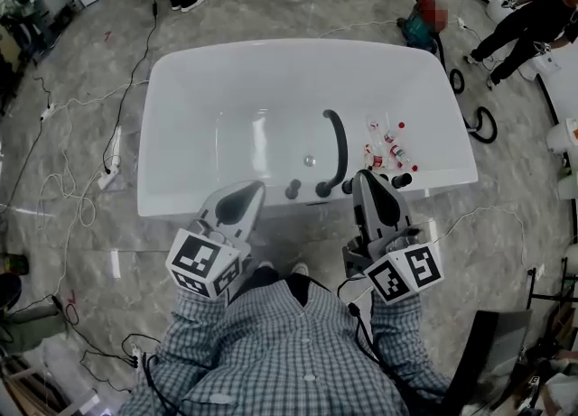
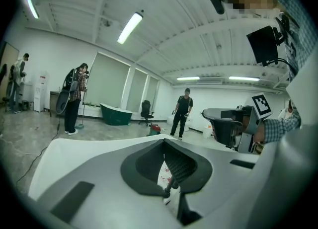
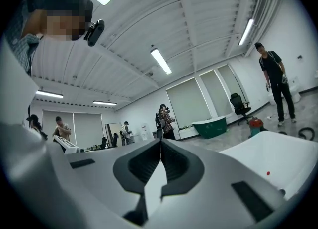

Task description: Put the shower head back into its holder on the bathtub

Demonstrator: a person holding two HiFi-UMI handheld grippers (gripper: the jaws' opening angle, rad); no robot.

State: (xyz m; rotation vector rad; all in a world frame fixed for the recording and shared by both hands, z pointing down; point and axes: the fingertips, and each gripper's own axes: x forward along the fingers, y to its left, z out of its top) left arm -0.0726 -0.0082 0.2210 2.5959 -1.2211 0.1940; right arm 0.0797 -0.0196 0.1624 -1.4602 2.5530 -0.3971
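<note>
A knock from the left gripper (image 1: 255, 189) or right gripper (image 1: 365, 175) could unseat the shower head (image 1: 340, 148), which appears to be the dark curved piece rising from the rim fittings. It would likely fall toward the bottles (image 1: 384, 145). Both grippers are shut and empty, held roughly level over the near rim of the tub (image 1: 181, 71).

- Grey marbled floor (image 1: 81, 62) below me, with the white bathtub (image 1: 181, 71) standing on it, square in the middle.
- White cables (image 1: 83, 207) snake over the floor left of the tub.
- A power strip (image 1: 110, 171) lies just beside the tub's left end.
- Small red-capped bottles (image 1: 386, 148) lie inside the tub, towards its right side.
</note>
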